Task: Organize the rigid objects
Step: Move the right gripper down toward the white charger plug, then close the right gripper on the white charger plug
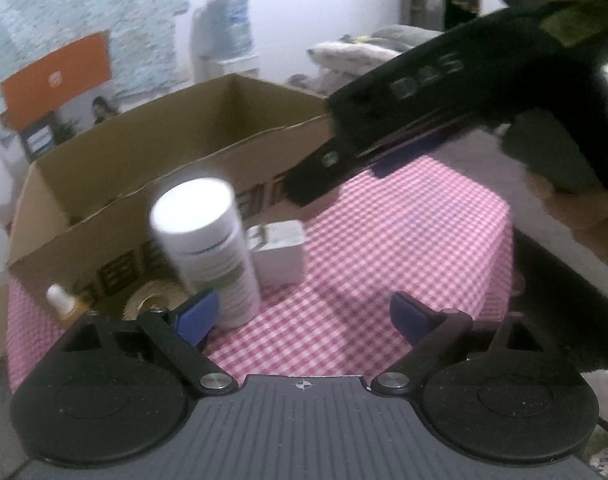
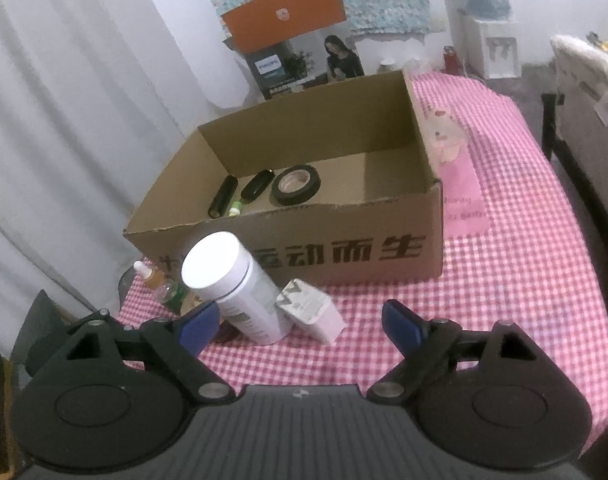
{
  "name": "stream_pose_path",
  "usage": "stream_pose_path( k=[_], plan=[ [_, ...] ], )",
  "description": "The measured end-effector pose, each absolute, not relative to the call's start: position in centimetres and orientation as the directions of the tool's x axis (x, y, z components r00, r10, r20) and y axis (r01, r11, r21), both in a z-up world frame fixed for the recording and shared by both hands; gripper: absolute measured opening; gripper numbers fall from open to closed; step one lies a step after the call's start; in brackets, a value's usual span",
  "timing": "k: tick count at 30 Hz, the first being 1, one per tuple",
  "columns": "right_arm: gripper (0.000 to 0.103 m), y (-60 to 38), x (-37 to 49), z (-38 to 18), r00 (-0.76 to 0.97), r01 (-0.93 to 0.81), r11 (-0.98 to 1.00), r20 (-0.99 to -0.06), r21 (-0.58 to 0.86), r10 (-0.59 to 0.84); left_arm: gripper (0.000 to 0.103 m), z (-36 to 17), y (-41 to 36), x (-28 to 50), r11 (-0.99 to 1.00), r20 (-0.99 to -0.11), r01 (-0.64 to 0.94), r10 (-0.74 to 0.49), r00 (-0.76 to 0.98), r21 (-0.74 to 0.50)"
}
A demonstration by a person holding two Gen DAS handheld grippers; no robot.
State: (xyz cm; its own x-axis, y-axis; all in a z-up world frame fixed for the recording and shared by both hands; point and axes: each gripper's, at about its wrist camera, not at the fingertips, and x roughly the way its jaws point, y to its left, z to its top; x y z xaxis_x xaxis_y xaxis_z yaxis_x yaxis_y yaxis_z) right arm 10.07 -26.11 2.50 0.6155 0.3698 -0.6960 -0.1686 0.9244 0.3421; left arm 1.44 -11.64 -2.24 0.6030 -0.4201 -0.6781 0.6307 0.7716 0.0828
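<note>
- Our left tool (image 1: 302, 314) had its blue-padded jaws spread wide and held nothing; only checked cloth lay between them.
- Our right tool (image 2: 300, 326) stood just as wide and also empty, over the same pink-and-white checked bench (image 2: 503, 280).
- A white cylindrical bottle (image 2: 236, 288) with a white cap stood upright on the bench, just in front of the cardboard box (image 2: 343, 256) and close beside each tool's left pad.
- A small white carton (image 2: 311, 314) sat just beside the bottle, on its right.
- A dropper bottle of amber liquid (image 2: 152, 278) stood near the box's front left corner, left of the white bottle.
- Inside the open box lay a roll of black tape (image 2: 296, 185), a black cylinder (image 2: 223, 196) and a second dark oblong item (image 2: 257, 185), all toward the left end.
- In the left wrist view the right tool's black body reached in from the upper right, above the bench, and the picture was blurred.
</note>
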Motion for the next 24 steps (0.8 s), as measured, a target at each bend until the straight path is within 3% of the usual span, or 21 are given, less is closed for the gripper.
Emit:
stream_pose_path(
  k=[7, 15, 20, 24],
  plan=[
    [0.066, -25.1, 12.4, 0.7, 0.543, -0.266, 0.911, -0.732, 0.314, 0.411, 0.092, -3.1, -13.8, 1.9, 0.73, -0.676, 0.673, -0.437, 0.593, 0.118],
    [0.053, -23.2, 14.4, -0.4, 0.5, -0.388, 0.892, -0.759, 0.234, 0.417, 0.089, -3.9, -14.2, 3.3, 0.743, -0.695, 0.661, -0.424, 0.581, 0.1],
    [0.039, -23.1, 15.6, -1.2, 0.47, -0.418, 0.88, -0.775, 0.227, 0.423, 0.087, -4.0, -14.3, 3.8, 0.744, -0.698, 0.661, -0.422, 0.578, 0.098],
    [0.035, -23.3, 16.2, -1.5, 0.446, -0.429, 0.867, -0.776, 0.252, 0.446, 0.086, -4.1, -14.4, 4.1, 0.744, -0.697, 0.66, -0.421, 0.581, 0.1]
  ],
)
